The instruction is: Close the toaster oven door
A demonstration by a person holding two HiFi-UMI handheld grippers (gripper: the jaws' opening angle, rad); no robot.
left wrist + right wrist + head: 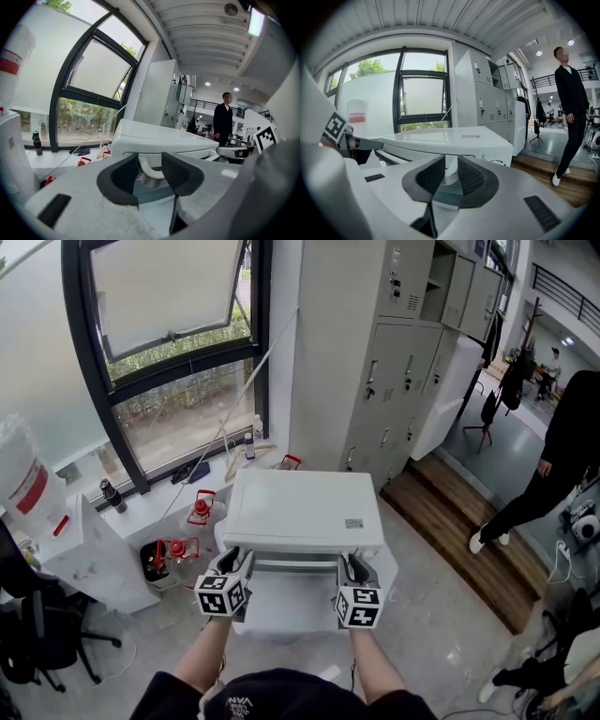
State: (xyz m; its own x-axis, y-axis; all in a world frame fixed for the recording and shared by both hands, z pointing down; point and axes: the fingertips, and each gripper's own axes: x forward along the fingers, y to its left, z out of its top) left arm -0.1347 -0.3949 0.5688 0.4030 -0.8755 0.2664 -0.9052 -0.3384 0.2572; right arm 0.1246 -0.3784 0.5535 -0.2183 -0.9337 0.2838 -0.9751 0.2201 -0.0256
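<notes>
A white toaster oven (305, 512) stands on a small white table, seen from above in the head view. Its door (286, 604) hangs open toward me, with the handle bar (295, 564) along its front edge. My left gripper (234, 565) holds the handle's left end and my right gripper (353, 570) holds its right end. In the left gripper view the curved handle mount (149, 169) fills the gap between the dark pads of the left gripper (150, 165). In the right gripper view the handle post (450, 169) sits pressed between the pads of the right gripper (451, 172).
A window (178, 352) lies beyond the oven and grey lockers (394, 362) stand at the back right. A person in black (553, 465) walks at the right. Red-capped containers (178, 554) sit on the floor at left, near a water jug (23, 474) and a black chair (47, 634).
</notes>
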